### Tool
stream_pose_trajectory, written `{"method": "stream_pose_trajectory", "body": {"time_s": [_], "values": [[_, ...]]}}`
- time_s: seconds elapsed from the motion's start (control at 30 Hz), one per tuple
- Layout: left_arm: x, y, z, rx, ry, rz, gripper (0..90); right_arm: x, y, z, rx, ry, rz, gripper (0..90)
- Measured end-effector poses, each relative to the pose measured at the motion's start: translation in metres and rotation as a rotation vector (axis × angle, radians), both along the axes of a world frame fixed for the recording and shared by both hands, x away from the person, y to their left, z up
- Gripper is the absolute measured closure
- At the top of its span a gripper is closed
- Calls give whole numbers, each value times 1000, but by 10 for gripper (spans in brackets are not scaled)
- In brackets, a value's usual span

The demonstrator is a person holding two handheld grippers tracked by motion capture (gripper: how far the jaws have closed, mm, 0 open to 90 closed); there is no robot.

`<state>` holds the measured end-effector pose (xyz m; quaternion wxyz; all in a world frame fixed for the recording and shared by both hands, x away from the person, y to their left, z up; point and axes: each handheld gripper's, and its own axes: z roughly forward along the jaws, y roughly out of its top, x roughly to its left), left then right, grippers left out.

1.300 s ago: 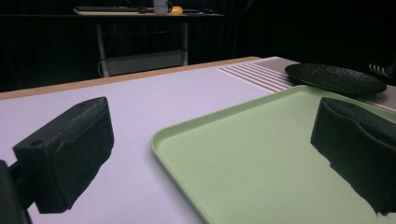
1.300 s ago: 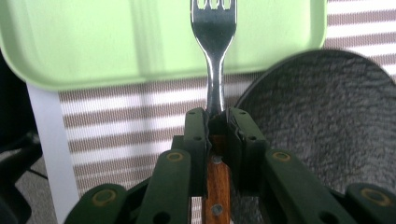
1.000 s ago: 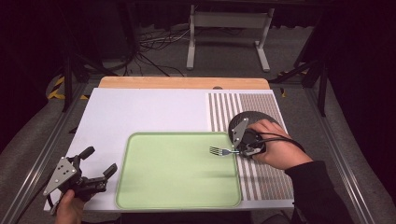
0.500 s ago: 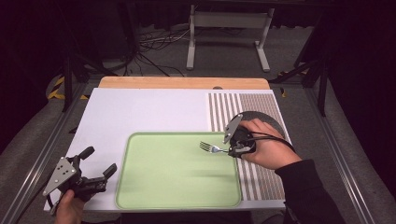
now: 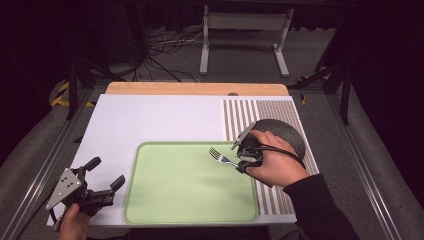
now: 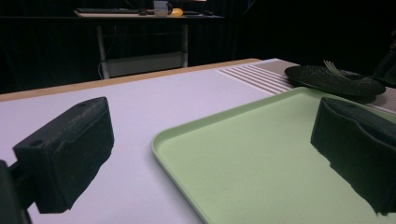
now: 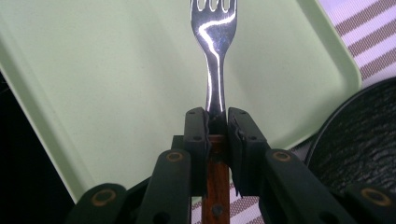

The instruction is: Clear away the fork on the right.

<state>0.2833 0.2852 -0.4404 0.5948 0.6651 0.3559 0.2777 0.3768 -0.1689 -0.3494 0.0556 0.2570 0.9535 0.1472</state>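
Carrying the fork (image 5: 220, 157) over the green tray (image 5: 190, 220) is judged the step in hand. The fork is clamped at its neck by the right hand-held gripper (image 5: 239, 162), jaws narrow and pressed on the metal just above the wooden handle (image 7: 215, 186); tines point away from the hand, out over the tray's right half. Whether the tines touch the tray can't be told from the high view. A dark plate (image 5: 285, 132) sits on the striped mat (image 5: 245, 115) just beside the tray's right edge, behind the gripper.

The left hand-held gripper (image 5: 102, 175) is held wide open w/ nothing between the pads, at the desk's (image 5: 150, 115) near left corner, close to the tray's left rim.

To do the step well, the following is advised:
- The grip should be kept firm till the fork rests flat; the neck is thin and polished, so a slip or a twist is likely if the clamp is eased early.
- The fork should be lowered level, handle and tines together, so it isn't dropped tine-first.
- A spot well inside the rim should be picked, since the tray's lip is raised and could tip the fork.
- Jaws should be opened only after contact, then drawn back along the handle's line, w/o nudging it.
- The left hand-held gripper could be kept ready to steady the tray if it slides.
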Motion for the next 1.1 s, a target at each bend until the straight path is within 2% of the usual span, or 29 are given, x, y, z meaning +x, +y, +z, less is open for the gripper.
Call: {"method": "stream_pose_trajectory", "body": {"time_s": [0.07, 0.23, 0.37, 0.5, 0.77, 1.1], "values": [[0, 0, 0, 0, 0, 0, 0, 0, 1, -1, -1, 2, -6, 785], [0, 0, 0, 3, 2, -3, 0, -1, 6, -6, 19, 19, -59, 785], [0, 0, 0, 1, 1, -3, 0, -2, 9, -10, 42, 53, -111, 785], [0, -1, 0, 2, 2, -5, 0, -3, 13, -14, 50, 53, -181, 785], [1, 0, 0, 0, 1, -4, 1, -3, 17, -21, 52, 53, -267, 785], [1, 0, 0, 5, 4, -1, 0, -2, 20, -32, 70, 60, -335, 784]]}}
